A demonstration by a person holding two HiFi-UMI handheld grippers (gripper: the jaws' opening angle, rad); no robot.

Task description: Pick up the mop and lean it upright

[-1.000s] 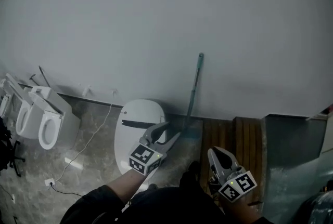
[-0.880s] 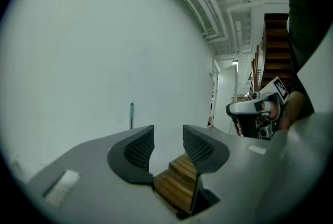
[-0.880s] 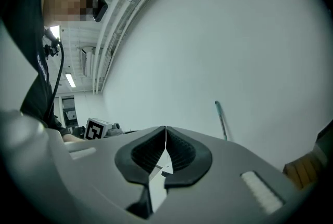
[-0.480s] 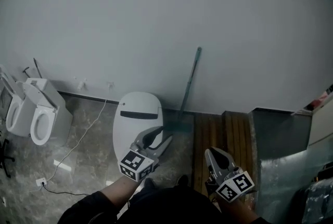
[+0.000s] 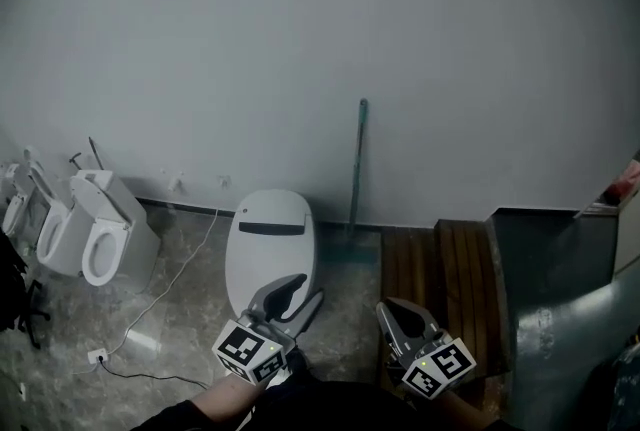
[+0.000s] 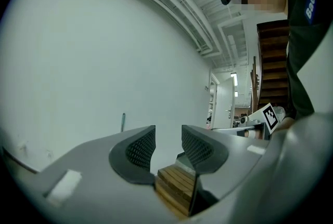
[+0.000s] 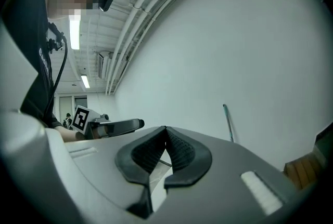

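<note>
dark shirt (image 6: 307, 36) — white "Bad", rest cut off

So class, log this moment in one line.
teal-handled mop: leaning upright on grey wall | left gripper: jaws closing, apart, empty | right gripper: jaws together, empty

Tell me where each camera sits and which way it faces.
Head view: on the person's head, looking steeply down at the mop leaning on the wall; left tongs and right tongs show.
Left gripper view: on the left tongs, looking along its empty jaws, which have just been closing, toward the wall; the person's torso shows.
Right gripper view: on the right tongs, along shut jaws toward the wall; torso shows.
Shared: both gripper views catch the mop and the opposite tongs.
</note>
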